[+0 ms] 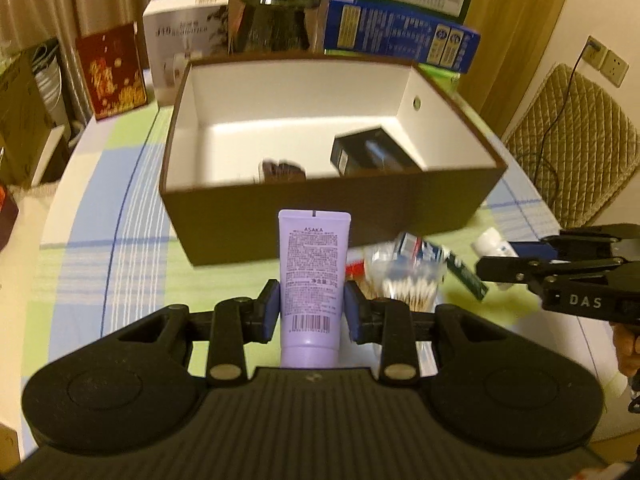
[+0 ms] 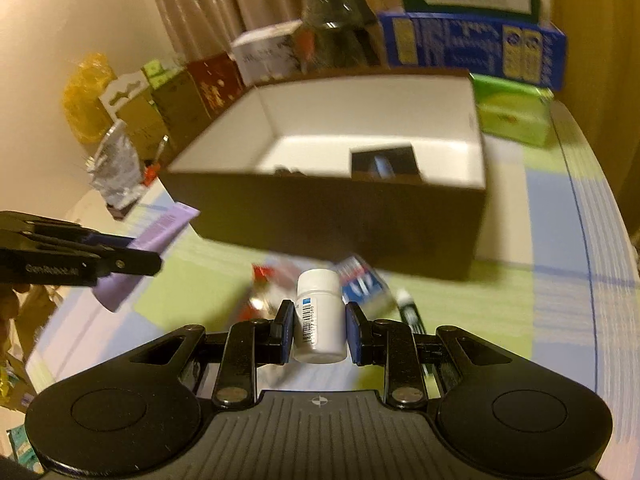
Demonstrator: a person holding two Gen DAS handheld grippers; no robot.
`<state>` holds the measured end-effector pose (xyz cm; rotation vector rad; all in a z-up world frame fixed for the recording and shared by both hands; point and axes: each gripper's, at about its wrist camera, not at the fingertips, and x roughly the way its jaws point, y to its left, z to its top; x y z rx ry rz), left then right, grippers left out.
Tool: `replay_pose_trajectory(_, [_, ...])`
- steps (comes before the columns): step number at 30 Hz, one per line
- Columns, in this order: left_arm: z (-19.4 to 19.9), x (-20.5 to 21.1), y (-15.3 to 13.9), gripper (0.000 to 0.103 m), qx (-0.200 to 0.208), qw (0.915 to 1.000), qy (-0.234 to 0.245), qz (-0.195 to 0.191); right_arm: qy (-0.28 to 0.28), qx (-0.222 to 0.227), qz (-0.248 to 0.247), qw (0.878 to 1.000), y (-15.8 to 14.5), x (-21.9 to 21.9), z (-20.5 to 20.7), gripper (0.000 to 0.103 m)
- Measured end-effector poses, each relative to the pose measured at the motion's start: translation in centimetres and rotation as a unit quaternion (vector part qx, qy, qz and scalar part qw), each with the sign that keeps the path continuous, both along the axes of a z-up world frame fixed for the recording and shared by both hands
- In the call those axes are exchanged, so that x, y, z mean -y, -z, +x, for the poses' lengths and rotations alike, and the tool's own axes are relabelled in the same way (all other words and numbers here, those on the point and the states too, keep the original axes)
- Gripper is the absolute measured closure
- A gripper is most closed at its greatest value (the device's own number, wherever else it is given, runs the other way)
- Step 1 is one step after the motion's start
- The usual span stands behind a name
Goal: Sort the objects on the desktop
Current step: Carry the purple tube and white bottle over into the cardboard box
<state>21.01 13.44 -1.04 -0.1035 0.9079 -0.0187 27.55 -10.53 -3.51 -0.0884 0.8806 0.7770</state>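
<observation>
1. Left gripper (image 1: pixel 312 310): clamped on a purple tube (image 1: pixel 313 280), pads pressed against its two sides near the cap end, crimped end pointing up toward the box.
2. Right gripper (image 2: pixel 320 330): closed on a white bottle (image 2: pixel 320 316), gripped around the label and held upright above the table.
3. Just ahead: brown box (image 1: pixel 328 224), open-topped, with a black carton (image 1: pixel 370 152) and a small dark item (image 1: pixel 282 170) already inside.
4. Below and between, on the checked tablecloth (image 1: pixel 132 272): bag of cotton swabs (image 1: pixel 408 284), a toothpaste box (image 2: pixel 362 286), a marker (image 2: pixel 410 312), not yet sorted.
5. Risks, as a guess: soft tube slipping or squeezing out under pressure; round bottle twisting free between the flat pads; either load clipping the near wall if carried too low; both grippers crowding the same opening.
</observation>
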Motion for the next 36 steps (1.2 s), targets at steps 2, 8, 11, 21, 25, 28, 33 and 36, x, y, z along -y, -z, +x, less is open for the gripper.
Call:
replay_pose_trajectory(2, [0.9, -0.3, -0.6, 0.074, 0.006, 1.0, 0.0, 0.002, -0.006, 0.009, 0.006, 1.0, -0.8, -1.1, 0.7, 0.079])
replay_pose_trajectory(8, [5.0, -1.4, -2.3, 0.074, 0.023, 0.9996, 0.001, 0.015, -0.025, 0.035, 0.018, 0.999, -2.8, -4.6, 3.6, 0.079])
replay_pose_trajectory(11, [7.4, -2.2, -2.7, 0.074, 0.026, 0.9994, 0.0, 0.02, -0.031, 0.04, 0.02, 0.999, -3.2, -6.6, 5.8, 0.079])
replay_pose_trajectory(21, [16.5, -5.3, -0.5, 0.074, -0.007, 0.9992, -0.011, 0.039, -0.034, 0.028, -0.023, 0.999, -1.3, -12.4, 13.1, 0.079])
replay_pose_trajectory(25, [19.3, -6.2, 1.0, 0.074, -0.029, 0.9987, -0.016, 0.04, -0.027, 0.011, -0.034, 0.999, -0.2, -13.7, 15.7, 0.079])
replay_pose_trajectory(28, [21.2, -6.4, 2.1, 0.074, -0.046, 0.9977, -0.016, 0.047, -0.02, -0.002, -0.044, 0.999, 0.6, -14.3, 17.3, 0.079])
replay_pose_trajectory(33, [23.5, -6.3, 3.4, 0.074, -0.066, 0.9962, -0.009, 0.056, -0.013, -0.019, -0.052, 0.998, 1.5, -14.9, 19.0, 0.079])
replay_pose_trajectory(36, [24.4, -6.4, 4.2, 0.074, -0.078, 0.9952, -0.01, 0.059, -0.011, -0.027, -0.054, 0.998, 1.8, -15.1, 19.7, 0.079])
